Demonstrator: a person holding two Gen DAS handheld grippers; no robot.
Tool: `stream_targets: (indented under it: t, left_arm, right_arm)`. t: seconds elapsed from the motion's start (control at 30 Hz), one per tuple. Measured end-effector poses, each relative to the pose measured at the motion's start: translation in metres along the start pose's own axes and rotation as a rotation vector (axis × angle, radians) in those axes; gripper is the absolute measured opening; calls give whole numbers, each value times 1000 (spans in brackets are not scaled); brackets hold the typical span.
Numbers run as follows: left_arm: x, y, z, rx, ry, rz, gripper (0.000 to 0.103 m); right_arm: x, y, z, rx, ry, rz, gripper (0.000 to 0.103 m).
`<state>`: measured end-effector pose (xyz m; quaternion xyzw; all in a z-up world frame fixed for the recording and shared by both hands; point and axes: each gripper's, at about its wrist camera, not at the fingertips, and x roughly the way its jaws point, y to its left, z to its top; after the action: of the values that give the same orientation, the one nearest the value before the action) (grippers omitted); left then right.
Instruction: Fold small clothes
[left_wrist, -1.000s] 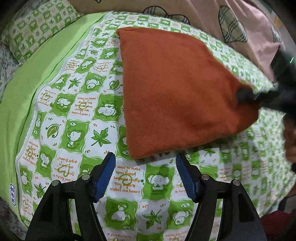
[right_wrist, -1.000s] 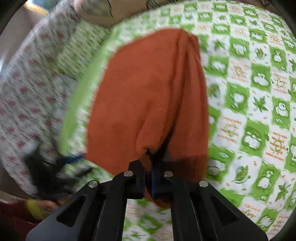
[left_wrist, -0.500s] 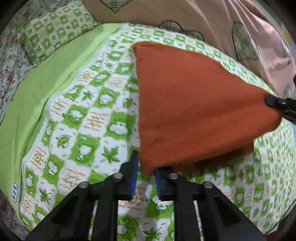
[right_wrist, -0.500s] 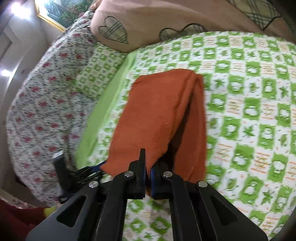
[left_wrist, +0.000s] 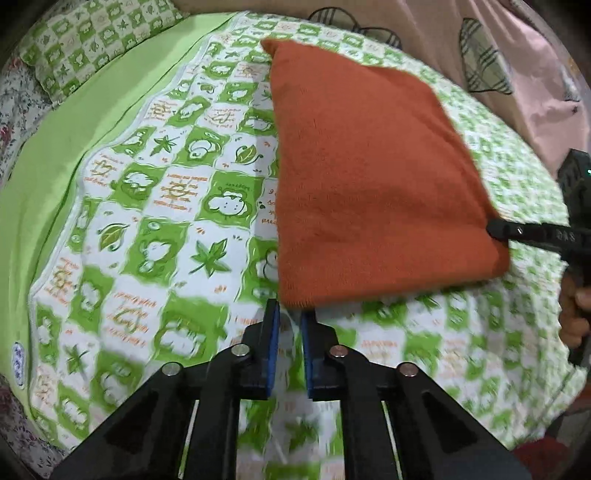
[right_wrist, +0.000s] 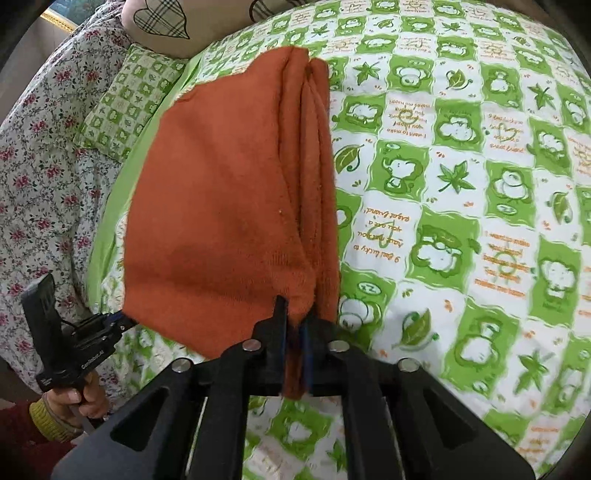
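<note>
**Kid:** What is that orange thing?

**Me:** It is a small orange cloth (left_wrist: 369, 177). It is folded into a few layers, and I can see the layer edges stacked along one side in my right view. It looks fuzzy, like a soft towel.

**Kid:** Where is it?

**Me:** It lies on the bed, on the green and white sheet (left_wrist: 177, 206) with little animals and leaves. I hold up the two near corners, so the near edge hangs a bit above the sheet.

**Kid:** What are your grippers doing?

**Me:** My left gripper (left_wrist: 290, 325) is almost closed. One corner of the cloth sits right at its tips. I cannot tell if the blue pads really pinch it. My right gripper (right_wrist: 293, 332) has the other corner between its pads, and its jaws are opening just now. The gap is small, and the cloth is between them.

**Kid:** Is it heavy?

**Me:** I think it is light and floppy. It bends and sags where nothing holds it. It will not break. But it can slip out or come unfolded.

**Kid:** Where should you grab it?

**Me:** At the corners, I think, and through all the layers at once, so the stack stays together.
</note>
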<state>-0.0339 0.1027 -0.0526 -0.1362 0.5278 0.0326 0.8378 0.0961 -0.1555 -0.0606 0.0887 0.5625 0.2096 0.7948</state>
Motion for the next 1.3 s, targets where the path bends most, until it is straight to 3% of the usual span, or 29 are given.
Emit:
stream_targets:
  t: [0.17, 0.4, 0.6, 0.63, 0.7, 0.9, 1.03, 1.1, 1.3]
  left_arm:
    - [-40, 0, 12, 45, -76, -103, 19]
    - [-19, -8, 49, 50, -83, -154, 21]
    - [0, -9, 61, 43, -62, -201, 25]
    - [4, -9, 61, 41, -55, -198, 25]
    - [11, -9, 60, 44, -33, -203, 25]
    - [27, -12, 54, 60, 16, -189, 25]
    - [38, -18, 47, 82, 38, -164, 24]
    - [41, -21, 46, 86, 42, -151, 25]
    - [22, -20, 50, 86, 11, -180, 25]
  right_arm:
    - [-32, 6, 24, 9, -99, 32, 22]
    - [0, 11, 93, 56, -138, 13, 25]
    - [22, 2, 121, 86, -127, -6, 28]
    - [24, 2, 123, 86, -123, -9, 28]
    - [26, 4, 126, 76, -119, -9, 10]
    - [2, 19, 134, -2, -222, -27, 9]
    - [38, -1, 132, 27, -147, -103, 9]
    - [42, -5, 130, 49, -149, -86, 10]
    - [-4, -5, 117, 83, -222, -96, 17]
